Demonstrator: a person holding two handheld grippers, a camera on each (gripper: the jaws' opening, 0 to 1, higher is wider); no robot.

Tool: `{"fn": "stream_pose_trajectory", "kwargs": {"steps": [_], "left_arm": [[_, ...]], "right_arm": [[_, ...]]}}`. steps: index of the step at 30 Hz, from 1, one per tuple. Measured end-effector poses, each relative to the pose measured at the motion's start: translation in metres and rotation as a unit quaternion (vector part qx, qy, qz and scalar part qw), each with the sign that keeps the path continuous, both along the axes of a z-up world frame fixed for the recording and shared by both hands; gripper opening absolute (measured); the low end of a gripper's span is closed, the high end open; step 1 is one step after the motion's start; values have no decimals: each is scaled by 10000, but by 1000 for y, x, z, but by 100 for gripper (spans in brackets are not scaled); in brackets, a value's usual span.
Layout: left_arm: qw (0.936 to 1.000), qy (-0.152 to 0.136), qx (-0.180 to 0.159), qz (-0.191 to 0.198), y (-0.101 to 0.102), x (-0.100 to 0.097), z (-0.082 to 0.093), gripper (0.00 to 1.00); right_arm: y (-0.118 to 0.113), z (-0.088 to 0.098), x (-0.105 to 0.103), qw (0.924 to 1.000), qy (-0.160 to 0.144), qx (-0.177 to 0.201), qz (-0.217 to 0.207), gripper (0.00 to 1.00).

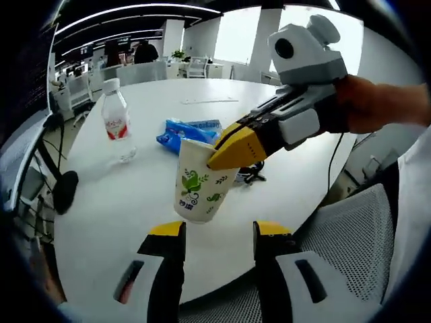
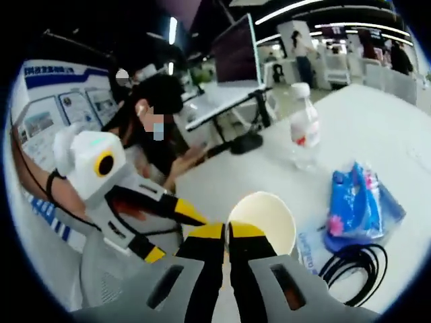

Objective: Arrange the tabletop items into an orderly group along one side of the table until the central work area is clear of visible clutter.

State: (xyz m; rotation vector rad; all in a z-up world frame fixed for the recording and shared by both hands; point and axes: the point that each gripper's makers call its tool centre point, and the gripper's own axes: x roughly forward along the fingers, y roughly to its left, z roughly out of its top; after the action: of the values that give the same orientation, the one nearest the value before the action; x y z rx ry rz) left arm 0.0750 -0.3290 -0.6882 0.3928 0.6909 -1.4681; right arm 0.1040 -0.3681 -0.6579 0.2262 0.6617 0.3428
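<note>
The right gripper [image 1: 232, 151] has its jaws pinched on the rim of a paper cup [image 1: 201, 182] printed with green leaves, which is tilted above the near part of the round white counter [image 1: 121, 208]; in the right gripper view the right gripper [image 2: 226, 232] clamps the cup [image 2: 266, 219] at its open mouth. The left gripper [image 1: 217, 232] hangs just below the cup with its jaws wide apart and holding nothing. Farther back on the counter stand a water bottle [image 1: 115, 111] and a blue packet [image 1: 192, 130], with a coiled black cable [image 2: 357, 266] beside the packet.
</note>
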Motion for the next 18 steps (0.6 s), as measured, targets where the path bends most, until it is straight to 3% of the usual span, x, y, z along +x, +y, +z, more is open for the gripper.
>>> {"fn": "stream_pose_trajectory", "kwargs": {"steps": [5, 12, 18], "left_arm": [[9999, -5, -18, 158, 9, 8, 2, 39], [9994, 64, -96, 327, 17, 14, 7, 38], [9994, 94, -80, 324, 22, 14, 9, 38]], "right_arm": [[-5, -9, 24, 9989, 83, -407, 214, 0], [-7, -31, 58, 9909, 331, -1111, 678, 0], [-14, -35, 88, 9828, 338, -1630, 802, 0]]}}
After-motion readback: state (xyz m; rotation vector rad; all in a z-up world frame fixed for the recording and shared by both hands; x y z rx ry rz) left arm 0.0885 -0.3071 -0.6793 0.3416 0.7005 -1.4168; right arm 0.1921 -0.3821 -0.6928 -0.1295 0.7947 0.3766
